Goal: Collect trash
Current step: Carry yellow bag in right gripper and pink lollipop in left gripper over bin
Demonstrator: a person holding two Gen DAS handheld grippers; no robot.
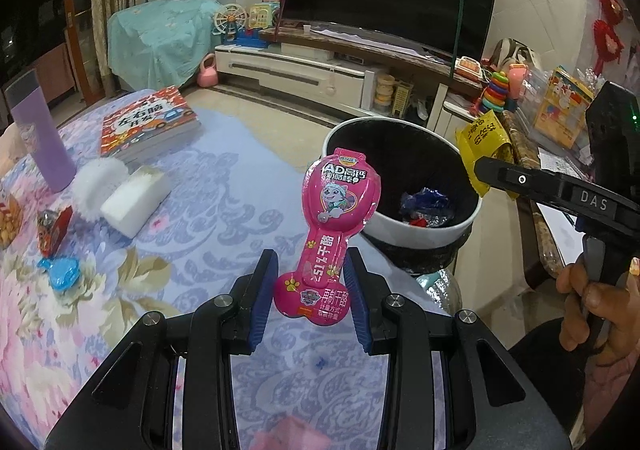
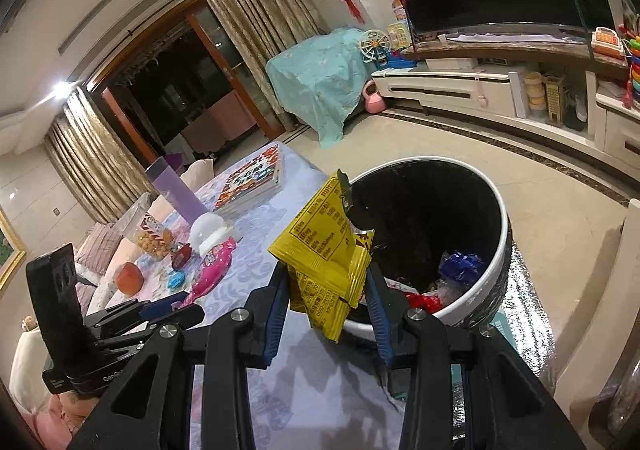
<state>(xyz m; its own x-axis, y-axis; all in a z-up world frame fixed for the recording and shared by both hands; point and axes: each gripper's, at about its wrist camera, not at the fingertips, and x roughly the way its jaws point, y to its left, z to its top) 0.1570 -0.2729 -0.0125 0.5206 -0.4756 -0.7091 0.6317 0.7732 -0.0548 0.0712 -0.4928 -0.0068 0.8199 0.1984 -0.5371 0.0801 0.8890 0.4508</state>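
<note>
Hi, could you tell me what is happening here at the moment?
A person is clearing trash off a table. The left gripper is shut on a pink snack wrapper, the right gripper on a yellow wrapper. Both hang near the trash bin, which already holds some wrappers. A small blue wrapper is on the table.

A glossy pink plastic wrapper (image 1: 333,226) sits between ribbed blue pads (image 1: 264,296). The yellow foil wrapper (image 2: 324,250) is crinkled and shiny. The bin (image 2: 494,278) has a smooth white rim and black liner. The tablecloth (image 1: 208,210) is matt printed cloth.
</note>
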